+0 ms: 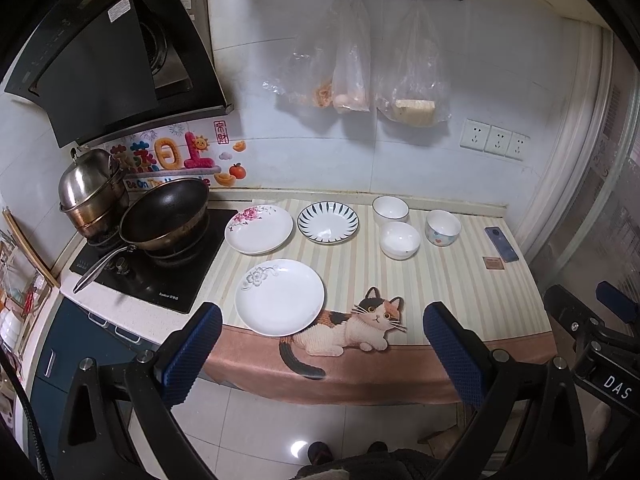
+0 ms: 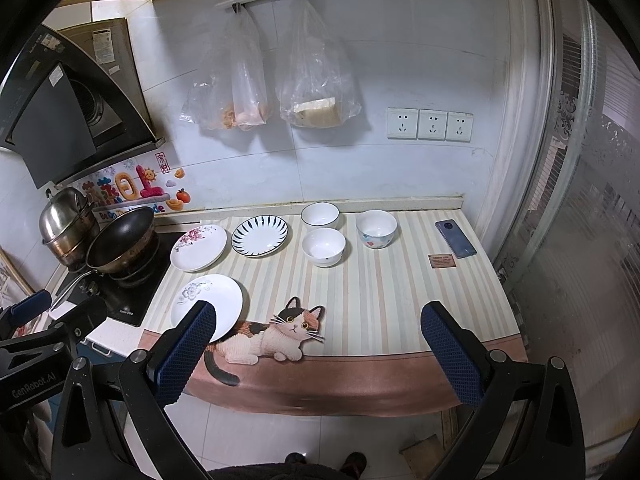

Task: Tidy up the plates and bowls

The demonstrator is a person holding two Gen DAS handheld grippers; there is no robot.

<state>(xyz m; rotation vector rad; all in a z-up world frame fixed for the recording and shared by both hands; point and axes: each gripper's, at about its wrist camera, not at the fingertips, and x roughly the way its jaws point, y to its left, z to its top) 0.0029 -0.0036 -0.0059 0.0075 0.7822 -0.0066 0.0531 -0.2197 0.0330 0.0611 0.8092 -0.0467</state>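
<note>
Wok on stove at far left. Pink-flower plate, grey-flower plate near front edge, blue-striped plate; then three bowls: rimmed bowl, plain bowl, patterned bowl. Phone at far right. Left gripper and right gripper both spread wide, empty, short of counter. Judged start: pinch grey-flower plate by near rim, lift level, stack on matching plate.

Left gripper: jaws spread wide, nothing between the blue pads, held off the counter's front edge. Right gripper: same, wide apart, empty, level beside the left. Feet visible on floor below.
</note>
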